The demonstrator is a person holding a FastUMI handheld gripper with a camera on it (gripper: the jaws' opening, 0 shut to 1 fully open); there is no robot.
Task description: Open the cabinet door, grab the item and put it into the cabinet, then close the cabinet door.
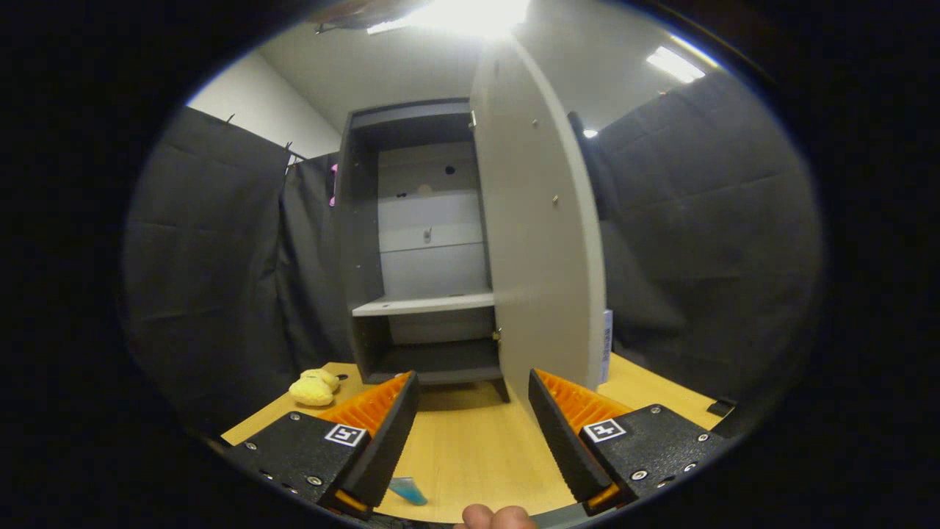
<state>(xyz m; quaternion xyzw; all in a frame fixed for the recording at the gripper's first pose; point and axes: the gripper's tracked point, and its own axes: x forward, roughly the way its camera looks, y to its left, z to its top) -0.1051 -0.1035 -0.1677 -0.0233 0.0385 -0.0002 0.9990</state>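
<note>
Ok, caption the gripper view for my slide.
Open hand-held gripper faces the cabinet, door swung open, yellow plush toy waiting on the table.

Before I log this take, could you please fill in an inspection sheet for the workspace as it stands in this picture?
Surface: wooden table, bare between the fingers.
Job's things: cabinet stands on the table beyond the fingers, its door swung open to the right; a shelf inside with nothing seen on it; yellow soft toy lies on the table left of the cabinet, untouched.
Clutter: small blue thing on the table near the left finger; what it is cannot be told.
Grippers: gripper open, fingers apart, holding nothing; a fingertip of a person shows beneath it.
Cables: nothing seen.
Surroundings: black cloth walls, ceiling lights.
</note>
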